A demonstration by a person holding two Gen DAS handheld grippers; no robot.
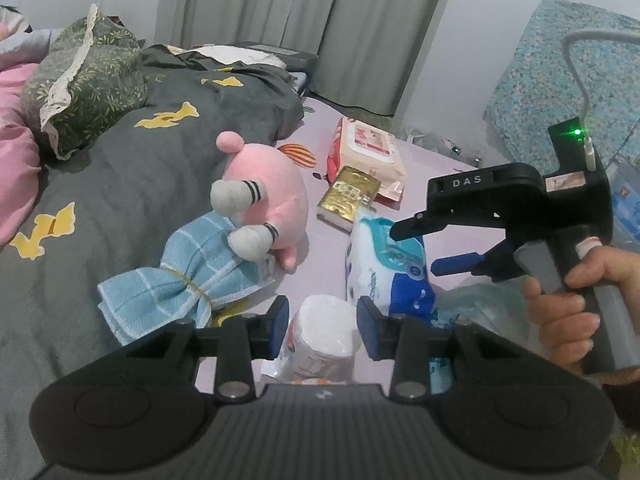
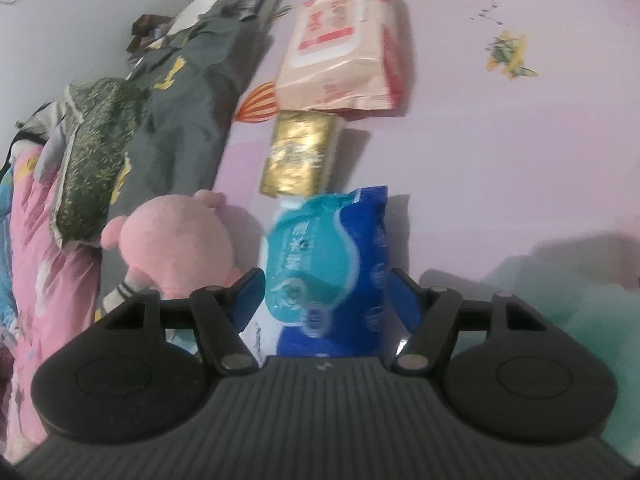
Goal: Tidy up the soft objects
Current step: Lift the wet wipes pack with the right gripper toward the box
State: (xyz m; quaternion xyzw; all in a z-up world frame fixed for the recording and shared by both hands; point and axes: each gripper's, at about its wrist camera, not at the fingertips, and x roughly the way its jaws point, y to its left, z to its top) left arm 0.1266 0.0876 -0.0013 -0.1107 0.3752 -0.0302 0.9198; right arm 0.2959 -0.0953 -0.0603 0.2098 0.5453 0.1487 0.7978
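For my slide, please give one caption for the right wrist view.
Right gripper open around blue tissue pack on pink bedsheet.

Three tissue packs [image 2: 326,264] — one plush [image 1: 266,196], one roll [image 1: 324,332].

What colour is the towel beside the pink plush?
Light blue with a white check, towel; clearest in left wrist view.

Grey curtains [image 1: 304,12] hang against a white wall [image 1: 472,40] behind a pink-sheeted bed [image 2: 500,152].
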